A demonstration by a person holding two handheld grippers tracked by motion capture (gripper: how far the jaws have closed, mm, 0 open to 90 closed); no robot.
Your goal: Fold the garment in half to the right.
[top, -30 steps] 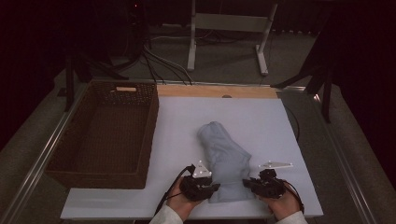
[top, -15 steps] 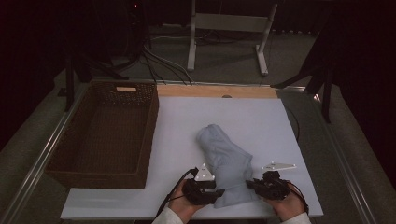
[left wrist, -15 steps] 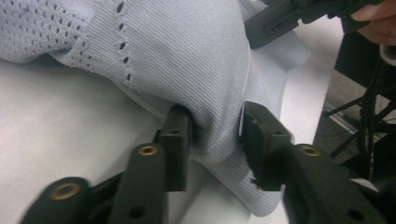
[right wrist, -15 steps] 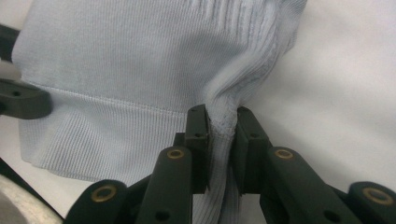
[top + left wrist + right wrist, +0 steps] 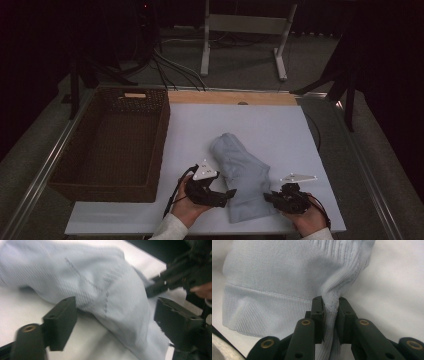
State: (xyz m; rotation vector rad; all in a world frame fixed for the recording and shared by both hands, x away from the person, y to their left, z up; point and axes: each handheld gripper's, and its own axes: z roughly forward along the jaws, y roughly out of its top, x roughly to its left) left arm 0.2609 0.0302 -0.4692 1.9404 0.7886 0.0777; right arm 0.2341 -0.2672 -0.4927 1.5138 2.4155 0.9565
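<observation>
While the wicker basket [image 5: 107, 145] sits on the far left of the white tabletop [image 5: 280, 127], its right wall running along the board's left edge, the work is all at the near edge. Left gripper [image 5: 227, 194] is in the person's left hand [image 5: 187, 207], grey three-cornered plate on top, pointing right at the near-left side of the garment. Its jaws have just been opening and now stand wide. In the left gripper view the two fingers [image 5: 61, 323] are well apart, with the cloth's edge lying between them, and neither pad presses on it. The folded light-blue knit garment [image 5: 242, 177] lies on the tabletop between the two grippers, long axis running from centre toward the near edge, well clear of the basket. A stitched seam and loose hem show in the left gripper view [image 5: 100, 290], cloth draped and partly lifted off the board there. Right gripper [image 5: 267, 197] is in the right hand [image 5: 310, 220], pointing left at the garment's near-right corner. Its fingers [image 5: 318, 315] are closed down to a narrow gap, pinching a bunched ridge of ribbed cuff fabric [image 5: 287, 280] between the pads. The rest of the ribbed band lies flat to the left of the pinch.
</observation>
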